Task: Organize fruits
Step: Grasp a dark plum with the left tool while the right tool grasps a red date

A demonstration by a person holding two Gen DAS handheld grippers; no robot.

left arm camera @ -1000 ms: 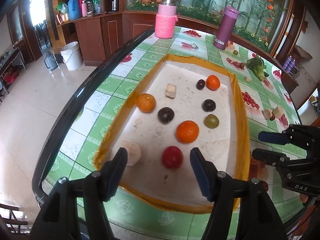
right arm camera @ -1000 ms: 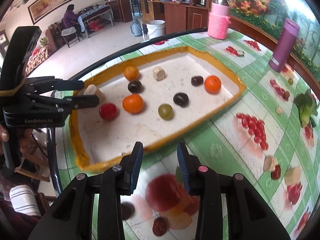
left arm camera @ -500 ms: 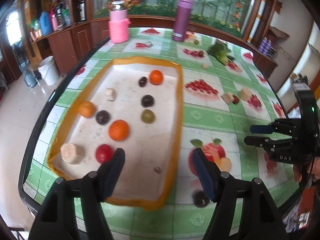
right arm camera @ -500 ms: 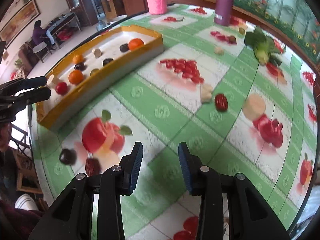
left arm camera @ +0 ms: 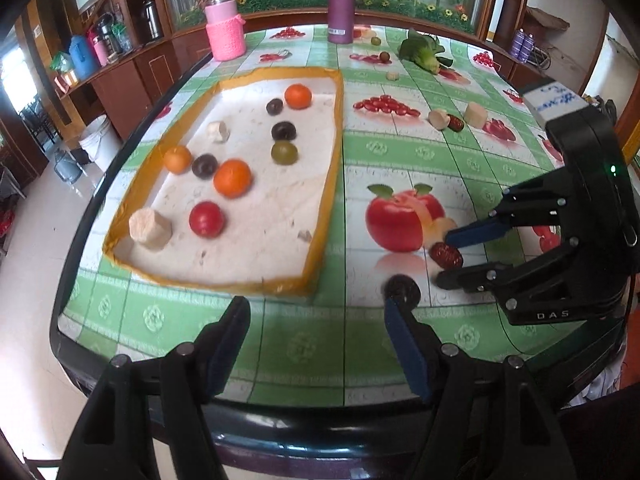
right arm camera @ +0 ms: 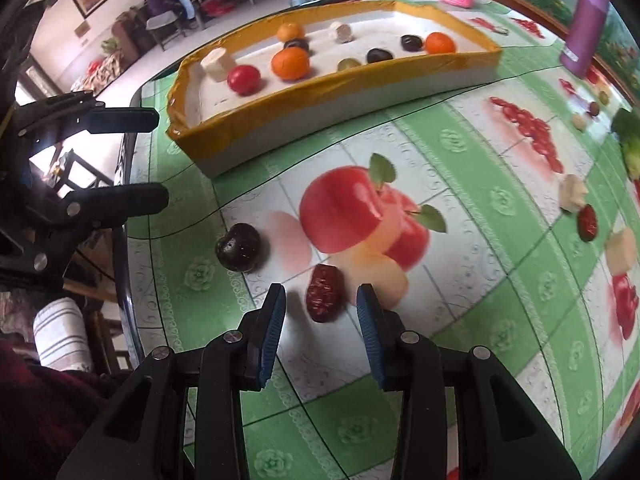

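Observation:
A white tray with a yellow rim (left arm camera: 334, 160) holds oranges, a red fruit (left arm camera: 206, 219), dark plums, a green fruit and pale chunks. On the tablecloth beside it lie a wrinkled red date (right arm camera: 325, 299) and a dark plum (right arm camera: 240, 247). My right gripper (right arm camera: 321, 294) points down at the cloth with the date between its jaws. The jaws are closing, and a gap still shows on each side of the date. My left gripper (left arm camera: 315, 305) stands open over the cloth near the tray's corner, with nothing between its fingers. The plum (left arm camera: 402, 289) lies just past its right fingertip.
A pink-covered jar (left arm camera: 225, 36), a purple bottle (left arm camera: 342, 4) and a green vegetable (left arm camera: 424, 54) stand at the far side. More pale chunks (left arm camera: 440, 119) and another date (left arm camera: 455, 123) lie to the right. The table's dark edge (left arm camera: 280, 420) runs close below my left gripper.
Both grippers have left the tray and shifted right over the cloth. The right one has come down low around the red date, beside the dark plum.

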